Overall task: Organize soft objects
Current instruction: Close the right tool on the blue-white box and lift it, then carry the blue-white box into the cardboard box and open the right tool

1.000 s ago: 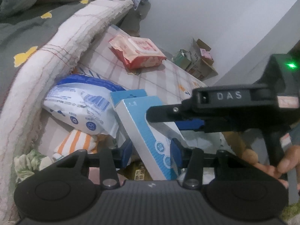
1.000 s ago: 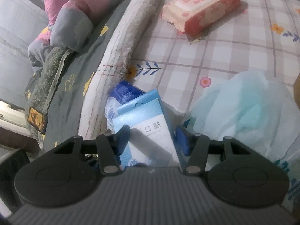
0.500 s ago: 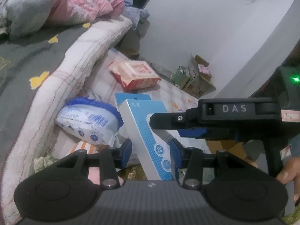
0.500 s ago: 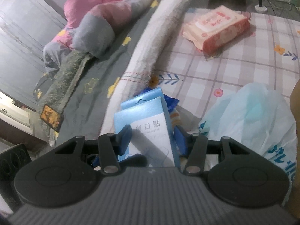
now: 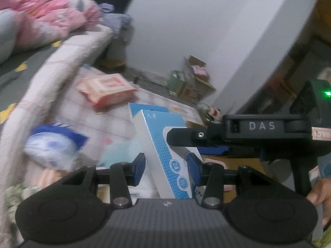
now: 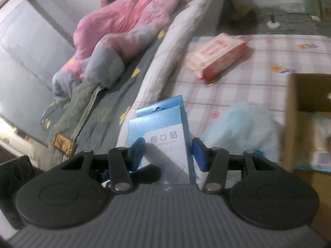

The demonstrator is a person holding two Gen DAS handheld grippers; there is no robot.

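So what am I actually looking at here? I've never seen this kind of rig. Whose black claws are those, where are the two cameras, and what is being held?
No robot: a person holds a two-finger gripper in each hand, each with a fisheye camera looking along its fingers. The left gripper fills one view's foreground; the right gripper fills the other's, and it also appears from the side, marked DAS, in the left view. Both are closed on the same blue and white box, lifted off the checked sheet. On the sheet lie a pink and red wipes pack and a pale blue plastic bag; a cardboard box sits at right. A pink quilt lies on the bed.
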